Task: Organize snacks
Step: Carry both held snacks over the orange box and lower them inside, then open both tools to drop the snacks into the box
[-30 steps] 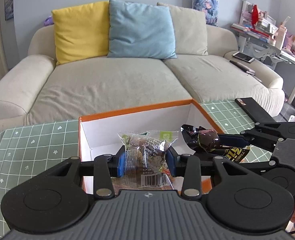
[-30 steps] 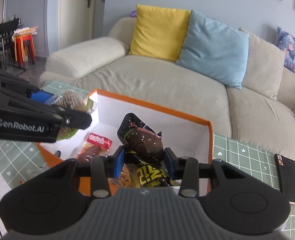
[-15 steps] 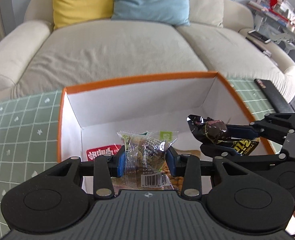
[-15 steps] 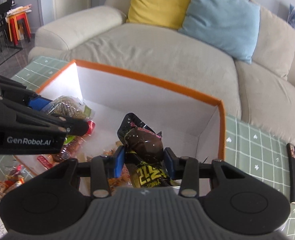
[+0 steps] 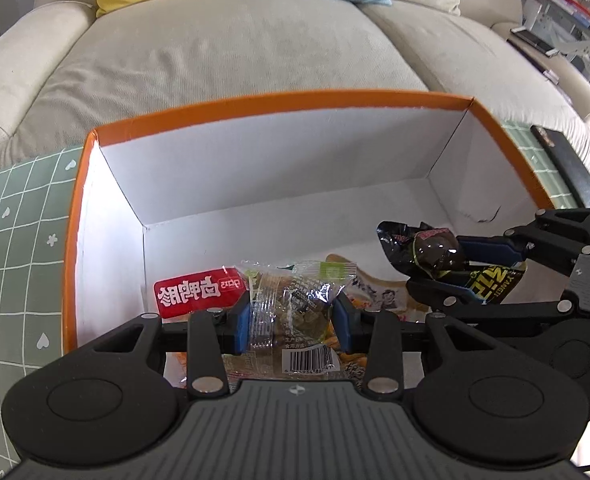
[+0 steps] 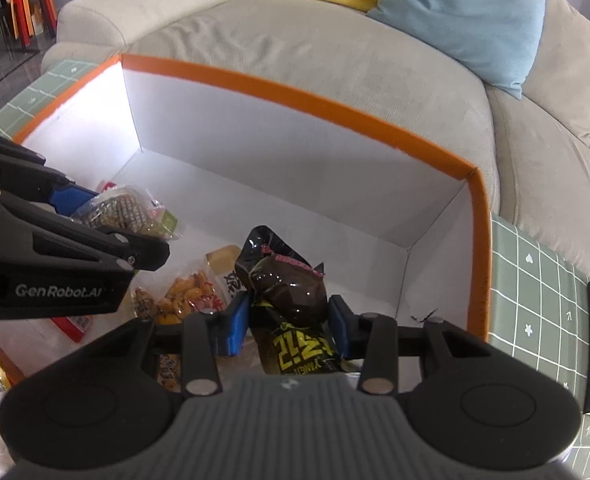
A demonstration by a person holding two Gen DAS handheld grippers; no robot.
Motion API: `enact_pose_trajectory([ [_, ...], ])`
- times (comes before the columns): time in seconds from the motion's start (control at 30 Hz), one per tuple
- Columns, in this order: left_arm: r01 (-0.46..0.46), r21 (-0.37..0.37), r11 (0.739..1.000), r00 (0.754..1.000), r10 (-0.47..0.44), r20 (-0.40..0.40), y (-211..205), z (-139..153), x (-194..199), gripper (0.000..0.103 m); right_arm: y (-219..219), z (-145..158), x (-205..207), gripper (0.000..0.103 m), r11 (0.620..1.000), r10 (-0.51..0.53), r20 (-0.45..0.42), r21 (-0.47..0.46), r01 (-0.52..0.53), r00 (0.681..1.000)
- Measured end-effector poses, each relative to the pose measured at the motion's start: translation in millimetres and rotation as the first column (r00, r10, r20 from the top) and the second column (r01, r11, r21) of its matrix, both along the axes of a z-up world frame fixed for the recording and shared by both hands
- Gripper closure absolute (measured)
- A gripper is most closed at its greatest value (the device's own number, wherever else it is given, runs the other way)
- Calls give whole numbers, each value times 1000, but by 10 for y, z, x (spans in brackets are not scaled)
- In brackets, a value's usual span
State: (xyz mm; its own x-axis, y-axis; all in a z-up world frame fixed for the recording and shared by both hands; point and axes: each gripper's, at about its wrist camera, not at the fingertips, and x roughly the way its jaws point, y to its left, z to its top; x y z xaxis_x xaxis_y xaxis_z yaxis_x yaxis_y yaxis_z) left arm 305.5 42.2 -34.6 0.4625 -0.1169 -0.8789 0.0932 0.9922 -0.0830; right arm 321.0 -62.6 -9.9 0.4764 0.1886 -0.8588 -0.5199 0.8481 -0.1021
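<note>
Snacks are in both my tongs, held over the open orange-rimmed box (image 5: 279, 100). My left tongs (image 5: 293, 316) are clamped on a clear crinkly packet (image 5: 291, 300); my right tongs (image 6: 289, 322) grip a dark glossy packet (image 6: 291, 292) with yellow lettering. Down on the box floor I see a red packet (image 5: 195, 290) and an orange snack bag (image 6: 187, 296). Green checked tabletop (image 5: 15, 240) surrounds the box.

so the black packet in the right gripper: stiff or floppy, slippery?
Probably floppy: the black packet has crumpled film sticking up past the right gripper. Its glossy wrap looks slippery. It likely won't roll once dropped in the box.
</note>
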Motion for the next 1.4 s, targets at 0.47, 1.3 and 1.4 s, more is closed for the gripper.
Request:
enact_pose_trajectory([
  [0.47, -3, 66, 998, 996, 8, -91, -54, -149, 96, 58, 10, -81, 130, 62, 1000, 5, -81, -9, -6, 997],
  [1.3, -36, 134, 990, 999, 40, -23, -36, 91, -103, 32, 9, 88, 1, 36, 998, -12, -51, -65, 9, 999],
  [1.4, -45, 116, 992, 999, 41, 30, -63, 230, -198, 32, -36, 195, -53, 35, 998, -28, -26, -49, 27, 999],
])
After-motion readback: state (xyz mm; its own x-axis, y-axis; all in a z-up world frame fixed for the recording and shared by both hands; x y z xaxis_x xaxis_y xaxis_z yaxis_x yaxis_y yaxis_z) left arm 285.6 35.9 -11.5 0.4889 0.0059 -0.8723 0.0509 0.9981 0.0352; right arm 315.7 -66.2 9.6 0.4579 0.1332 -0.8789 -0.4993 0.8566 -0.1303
